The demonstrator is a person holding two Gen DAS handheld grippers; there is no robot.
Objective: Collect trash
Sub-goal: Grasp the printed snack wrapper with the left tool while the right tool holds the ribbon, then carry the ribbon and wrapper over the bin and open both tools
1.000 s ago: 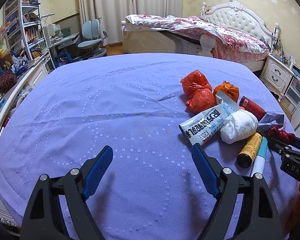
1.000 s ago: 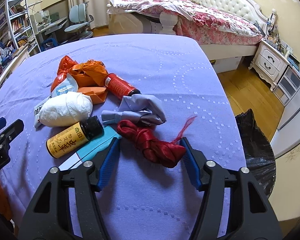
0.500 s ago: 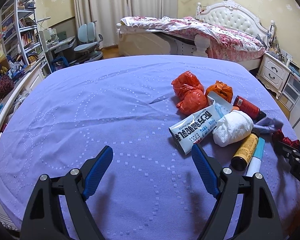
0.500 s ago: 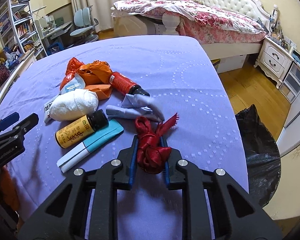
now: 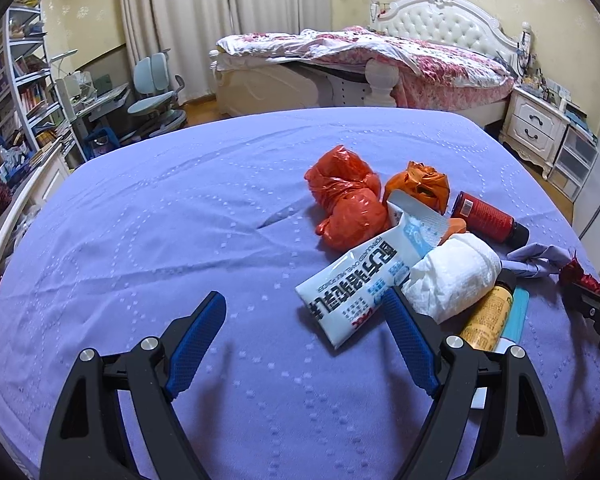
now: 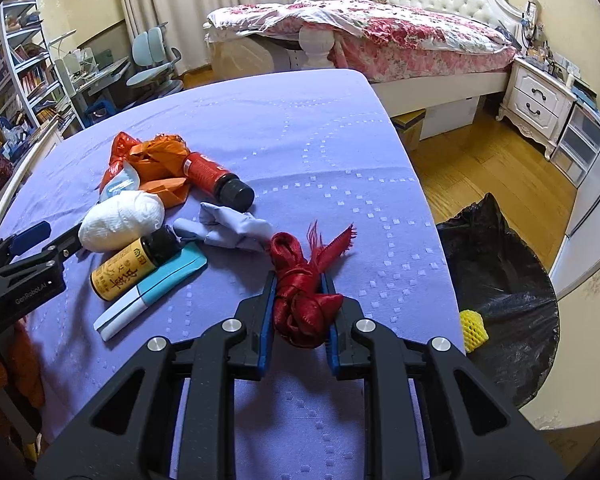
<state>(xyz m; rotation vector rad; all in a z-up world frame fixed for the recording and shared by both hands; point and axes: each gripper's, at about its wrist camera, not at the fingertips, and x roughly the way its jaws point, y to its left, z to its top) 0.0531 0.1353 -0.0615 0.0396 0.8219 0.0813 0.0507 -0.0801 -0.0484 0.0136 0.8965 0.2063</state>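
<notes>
Ribbon knot (image 6: 300, 300) pinched in your right gripper (image 6: 298, 280); black trash bag (image 6: 500, 300) lies just right of it, below the bed edge; left gripper (image 5: 306, 312) spread, empty.

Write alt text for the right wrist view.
The right gripper is shut on a knotted red ribbon above a purple bedcover. Left of it lie a grey cloth, a yellow bottle, a white wad and a red bottle; a black trash bag stands open on the right.
</notes>
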